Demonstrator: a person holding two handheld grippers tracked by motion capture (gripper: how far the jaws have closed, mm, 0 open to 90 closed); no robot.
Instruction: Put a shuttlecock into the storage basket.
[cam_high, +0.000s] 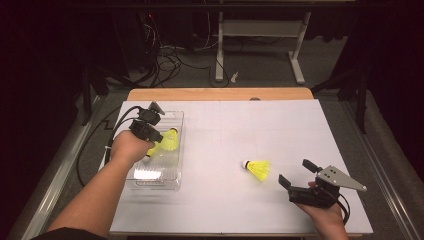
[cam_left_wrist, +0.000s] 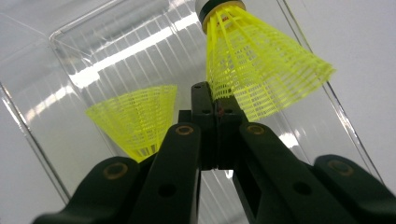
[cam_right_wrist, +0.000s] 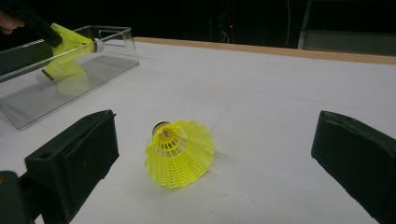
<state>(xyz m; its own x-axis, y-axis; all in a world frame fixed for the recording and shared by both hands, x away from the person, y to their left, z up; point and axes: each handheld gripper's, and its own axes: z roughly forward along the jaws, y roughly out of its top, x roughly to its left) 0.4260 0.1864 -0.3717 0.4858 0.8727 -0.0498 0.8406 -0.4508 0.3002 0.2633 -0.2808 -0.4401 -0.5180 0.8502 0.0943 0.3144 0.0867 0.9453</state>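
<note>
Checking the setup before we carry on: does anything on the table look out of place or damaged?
Nothing looks damaged. One shuttlecock lies on its side on the white table, apart from the clear box, where the left gripper holds another by its skirt. The right gripper is open.

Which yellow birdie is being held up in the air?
The shuttlecock pinched by its skirt in the left gripper, above the clear box. Another one lies inside the box, and a third lies on the table before the open right gripper.
</note>
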